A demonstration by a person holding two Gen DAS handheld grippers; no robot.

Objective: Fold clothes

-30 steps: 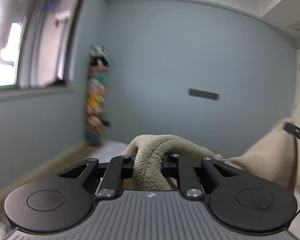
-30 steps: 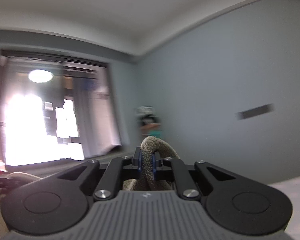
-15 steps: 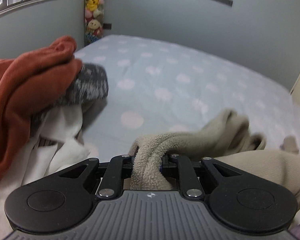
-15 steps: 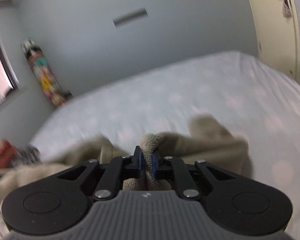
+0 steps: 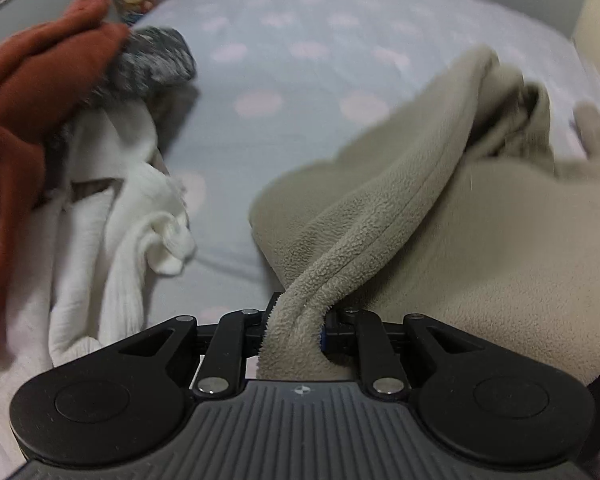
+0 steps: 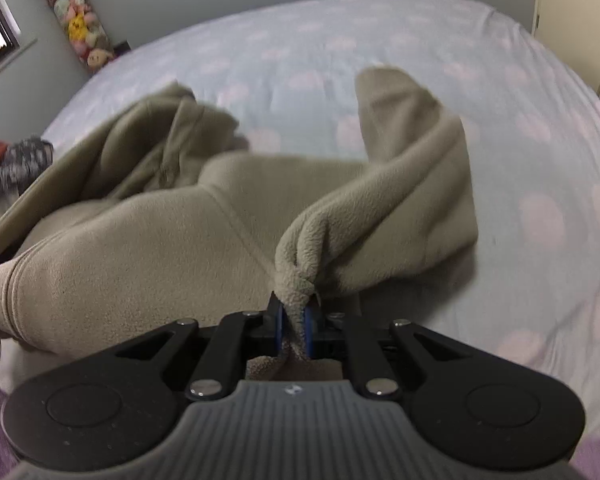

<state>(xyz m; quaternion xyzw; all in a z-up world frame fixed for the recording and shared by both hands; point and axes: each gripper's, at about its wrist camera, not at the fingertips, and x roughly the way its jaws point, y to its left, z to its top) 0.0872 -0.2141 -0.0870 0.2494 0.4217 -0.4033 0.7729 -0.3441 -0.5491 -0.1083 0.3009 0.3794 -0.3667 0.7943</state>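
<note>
A beige fleece garment (image 5: pixel 480 248) (image 6: pixel 160 240) lies spread over the bed, its hood and one sleeve bunched toward the far side. My left gripper (image 5: pixel 296 320) is shut on a bunched hem of this fleece at the near edge. In the right wrist view my right gripper (image 6: pixel 294 322) is shut on another pinched corner of the same fleece, with the blue pads (image 6: pixel 310 326) pressing the cloth. A sleeve end (image 6: pixel 396 96) points away across the sheet.
A pile of other clothes sits at the left: a rust-orange garment (image 5: pixel 24 120), a grey knit piece (image 5: pixel 156 60) and white ribbed cloth (image 5: pixel 140 248). The bed (image 5: pixel 300 48) has a pale blue sheet with pink spots. Plush toys (image 6: pixel 80 20) hang in the far corner; a cream door (image 6: pixel 572 20) stands right.
Both grippers have swung down from facing the wall and window to facing the bed. The fleece, held aloft before, now lies spread on the sheet, still gripped at both corners.
</note>
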